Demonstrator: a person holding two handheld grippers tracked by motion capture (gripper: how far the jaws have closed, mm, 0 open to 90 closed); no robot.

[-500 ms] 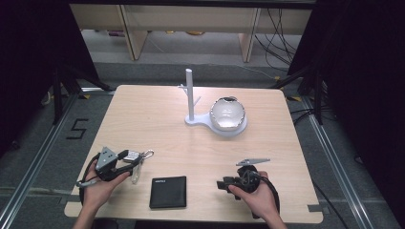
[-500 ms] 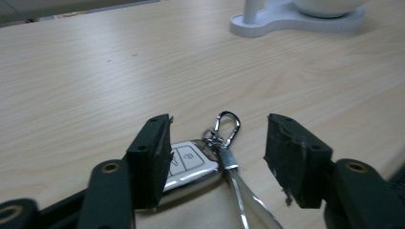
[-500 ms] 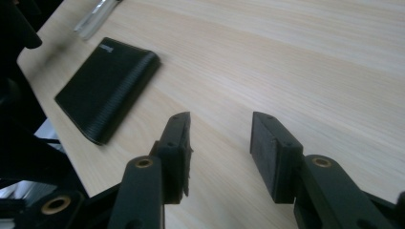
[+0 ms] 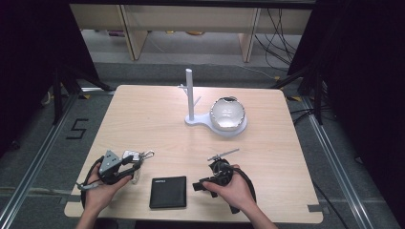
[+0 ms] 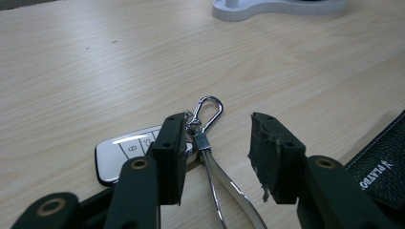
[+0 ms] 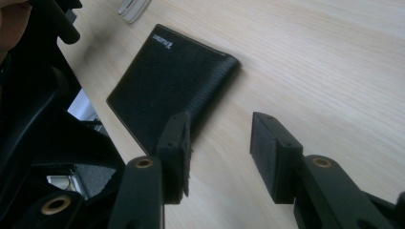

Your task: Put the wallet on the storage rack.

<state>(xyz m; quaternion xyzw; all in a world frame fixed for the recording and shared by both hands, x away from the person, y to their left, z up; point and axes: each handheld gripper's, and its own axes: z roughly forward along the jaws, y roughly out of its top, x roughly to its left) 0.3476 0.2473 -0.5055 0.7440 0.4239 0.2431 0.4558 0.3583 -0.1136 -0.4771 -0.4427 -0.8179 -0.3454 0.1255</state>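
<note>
The left gripper [image 5: 217,157] stands wide over the white car key fob with silver carabiner [image 5: 125,149], while the right gripper [image 6: 219,157], also wide, points at the black leather wallet [image 6: 169,83].

Even light from overhead falls on the pale worktop [image 4: 143,124], which stands bright against black surroundings in the high view, and shadows under things are short and soft. Glare shows on the shiny bowl [image 4: 227,113] and on the key fob [image 5: 125,149] and its metal clip [image 5: 209,107]. In both gripper views the near black jaws are slightly soft, and the black wallet [image 6: 167,81] looks grainy.
</note>
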